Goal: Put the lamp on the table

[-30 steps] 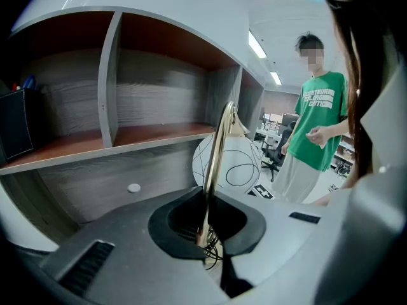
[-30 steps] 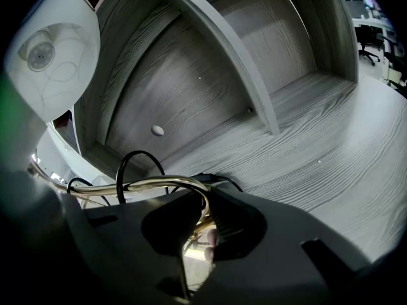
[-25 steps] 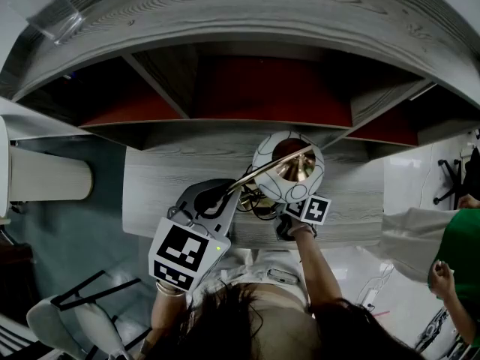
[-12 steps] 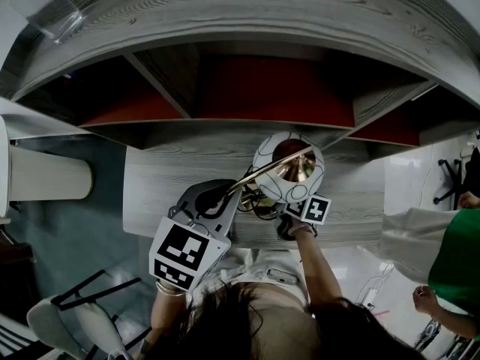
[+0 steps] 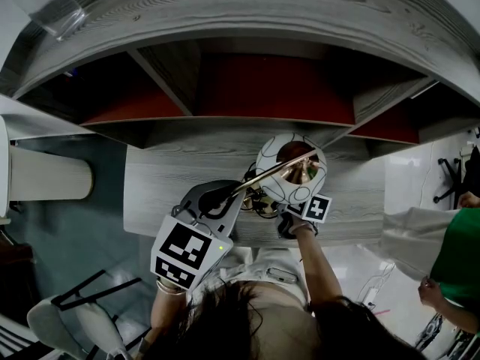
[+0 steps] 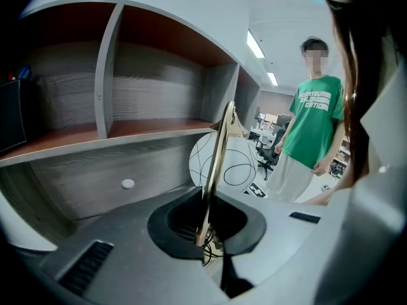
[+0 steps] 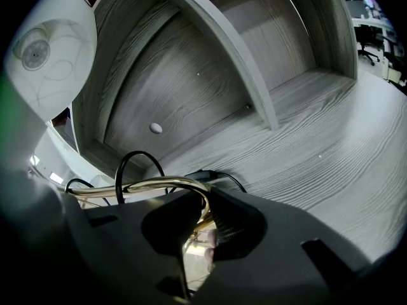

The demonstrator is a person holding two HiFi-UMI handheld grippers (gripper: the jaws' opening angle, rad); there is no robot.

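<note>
Left gripper [image 5: 225,196] is clamped on the lamp's brass stem [image 6: 216,151], which rises tilted between its jaws. Your right gripper [image 7: 201,216] is closed on the stem's curved lower end, just beside a black cable [image 7: 124,165]. Lamp [image 5: 291,172]: white globe with black lines, held over the grey table [image 5: 161,182], in front of the shelf [image 5: 247,88]. Whether the base touches the top: cannot tell. Person in green [image 6: 313,116] stands to your right.

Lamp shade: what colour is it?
The shade is white with thin black curvy lines, clearest in the left gripper view.
</note>
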